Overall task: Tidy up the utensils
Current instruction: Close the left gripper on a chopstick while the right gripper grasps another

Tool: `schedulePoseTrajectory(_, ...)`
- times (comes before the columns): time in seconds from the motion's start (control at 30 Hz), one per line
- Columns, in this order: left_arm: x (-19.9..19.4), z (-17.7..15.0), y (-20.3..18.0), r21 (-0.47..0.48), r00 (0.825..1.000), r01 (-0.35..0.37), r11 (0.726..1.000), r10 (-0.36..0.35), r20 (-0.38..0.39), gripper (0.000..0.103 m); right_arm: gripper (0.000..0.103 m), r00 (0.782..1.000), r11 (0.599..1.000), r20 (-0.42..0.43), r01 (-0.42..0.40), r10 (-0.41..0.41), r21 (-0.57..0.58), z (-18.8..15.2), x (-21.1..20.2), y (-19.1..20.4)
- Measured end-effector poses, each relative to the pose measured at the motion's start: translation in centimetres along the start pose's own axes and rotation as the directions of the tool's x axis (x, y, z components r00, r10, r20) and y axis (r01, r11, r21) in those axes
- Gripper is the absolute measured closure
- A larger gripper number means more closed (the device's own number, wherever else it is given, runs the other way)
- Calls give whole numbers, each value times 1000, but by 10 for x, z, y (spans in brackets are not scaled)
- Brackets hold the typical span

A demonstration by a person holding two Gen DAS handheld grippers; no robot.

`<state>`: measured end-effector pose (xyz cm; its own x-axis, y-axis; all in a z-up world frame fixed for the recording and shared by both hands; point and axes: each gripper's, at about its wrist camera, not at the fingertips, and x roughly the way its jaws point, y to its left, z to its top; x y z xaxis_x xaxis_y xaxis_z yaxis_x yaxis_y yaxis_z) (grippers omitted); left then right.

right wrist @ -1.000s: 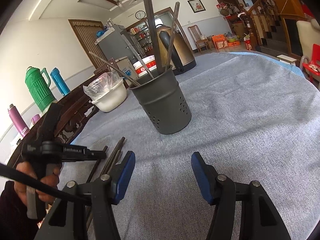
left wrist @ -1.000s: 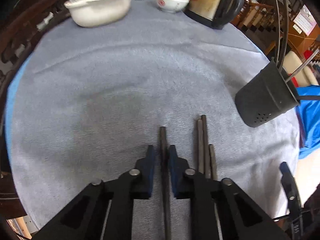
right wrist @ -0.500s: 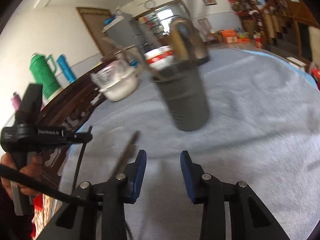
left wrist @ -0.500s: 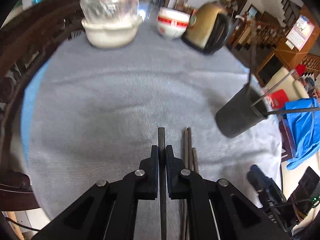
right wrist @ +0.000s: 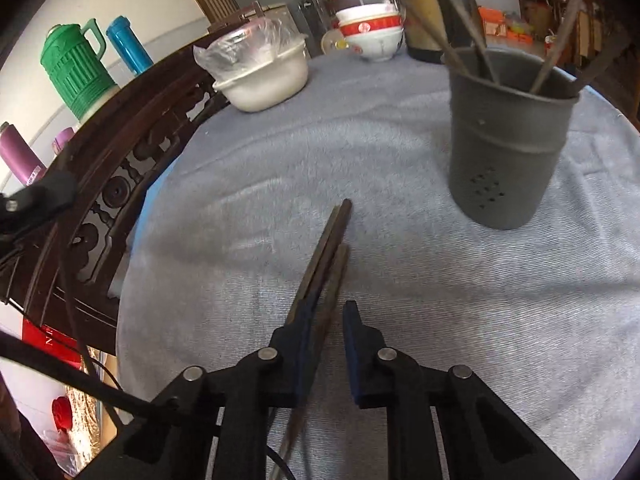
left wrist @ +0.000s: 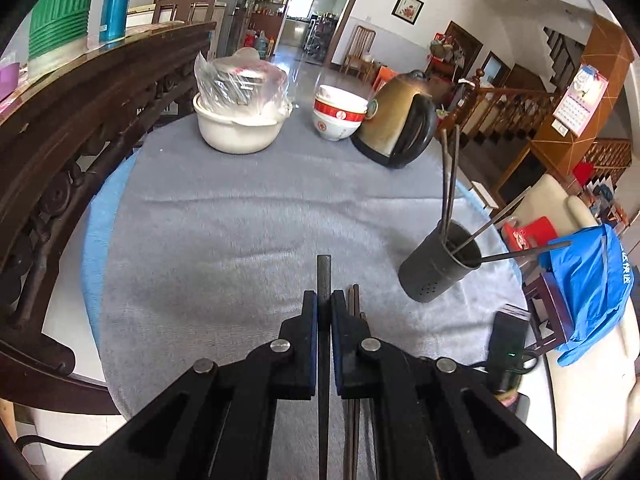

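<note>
The left gripper (left wrist: 324,306) has its fingers pinching one dark chopstick (left wrist: 324,272), whose end sticks out ahead of the fingertips at the centre of the left wrist view. It appears lifted off the grey cloth of the desk (left wrist: 224,240), though how high cannot be told. Just right of it in that frame, more chopsticks (left wrist: 354,300) lie flat on the cloth. The dark holder (left wrist: 438,270) stands at the right of the frame, well apart, already carrying several sticks that lean out over its rim.

In the right wrist view, the right gripper (right wrist: 328,328) has its fingers partly spread around the loose chopsticks (right wrist: 330,248), which run from the lower centre of the frame up toward the middle. The left finger looks to be against them, while the right finger stands clear, so nothing is gripped yet. The holder (right wrist: 506,148) fills the upper right.

The step in hand looks like carrying the held chopstick to the holder. That next move calls for swinging it over the rim, tipping it upright and threading it between the leaning sticks before letting go. The right fingers would need to close squarely on a stick.
</note>
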<state>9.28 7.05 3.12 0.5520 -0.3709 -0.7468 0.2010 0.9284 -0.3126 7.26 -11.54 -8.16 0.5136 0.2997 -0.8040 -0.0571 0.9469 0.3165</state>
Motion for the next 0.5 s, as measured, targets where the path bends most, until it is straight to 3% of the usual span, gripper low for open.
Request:
schedulePoseTrajectory(0.13,-4,-1,-1,-4,1000,11,1000,-11,5,97,87,999,1000,-38,17,-17,-1,-1,8,2)
schedulePoseTrajectory(0.37,-13,-1,-1,-8,1000,14,1000,-14,20,97,88,996,996,-23,88,-88,5,-2,-3,-17)
schedulePoseTrajectory(0.5,-14,-2,-4,-3,1000,17,1000,-17,22,97,87,996,995,-60,64,-59,73,3,-5,-34)
